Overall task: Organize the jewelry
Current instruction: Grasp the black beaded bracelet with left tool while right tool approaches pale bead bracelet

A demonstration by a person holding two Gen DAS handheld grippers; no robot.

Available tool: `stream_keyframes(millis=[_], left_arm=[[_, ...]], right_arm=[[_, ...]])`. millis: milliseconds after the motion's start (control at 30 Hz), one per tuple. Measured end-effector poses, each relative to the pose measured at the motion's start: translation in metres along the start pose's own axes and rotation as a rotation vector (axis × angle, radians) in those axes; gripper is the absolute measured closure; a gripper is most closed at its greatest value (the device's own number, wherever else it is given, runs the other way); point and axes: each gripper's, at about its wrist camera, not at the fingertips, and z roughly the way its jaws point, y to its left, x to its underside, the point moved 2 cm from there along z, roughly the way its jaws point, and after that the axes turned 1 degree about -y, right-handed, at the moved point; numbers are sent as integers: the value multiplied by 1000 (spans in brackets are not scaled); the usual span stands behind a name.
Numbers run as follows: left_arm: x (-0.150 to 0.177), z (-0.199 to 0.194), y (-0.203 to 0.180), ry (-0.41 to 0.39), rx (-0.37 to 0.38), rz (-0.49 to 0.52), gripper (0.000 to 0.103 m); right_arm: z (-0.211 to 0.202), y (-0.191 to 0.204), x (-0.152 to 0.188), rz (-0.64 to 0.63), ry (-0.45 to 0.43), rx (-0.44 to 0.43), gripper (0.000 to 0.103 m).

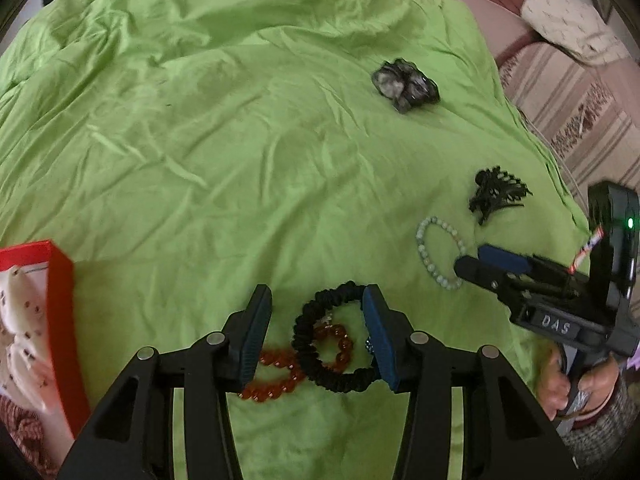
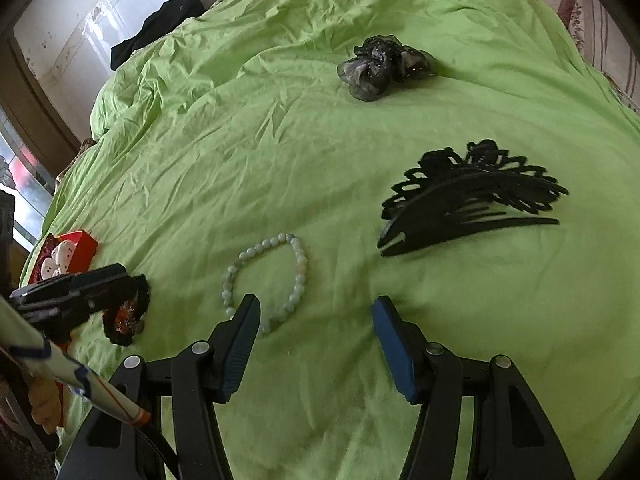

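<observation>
My left gripper [image 1: 318, 300] is open just above a black scrunchie [image 1: 308, 344] and an amber bead bracelet [image 1: 280, 376] lying tangled on the green sheet. A pale green bead bracelet [image 2: 266, 280] lies in front of my open right gripper [image 2: 316, 310], partly under its left finger. A black hair claw [image 2: 468, 196] lies to the right of it. A grey gauze scrunchie [image 2: 380, 66] lies farther back. The right gripper [image 1: 486, 260] shows at the right in the left wrist view, over the pale bracelet [image 1: 436, 248]. The left gripper [image 2: 76, 290] shows at the left in the right wrist view.
A red box [image 1: 60, 320] with white items stands at the left edge of the sheet; it also shows in the right wrist view [image 2: 86, 250]. A black garment [image 2: 160, 24] lies at the far edge. A striped cover [image 1: 576, 112] lies to the right.
</observation>
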Motion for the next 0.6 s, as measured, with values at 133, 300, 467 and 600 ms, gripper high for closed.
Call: stream_keyframes(millis=[133,300,467,600], left_arm=[[-1,6,-4,4,1,30,59],[-3,10,-8,11,32,42,76],[1,10,-25,5,17,123,90],[6,10,-36,8,15,172,92]], right_arm=[[6,2,-3,-14,-4,14,41],[11,5,-6,-26,-17,50,48],[13,9,-6,-53,-29,75,59],[14,11,-5,-74,-38,88,61]])
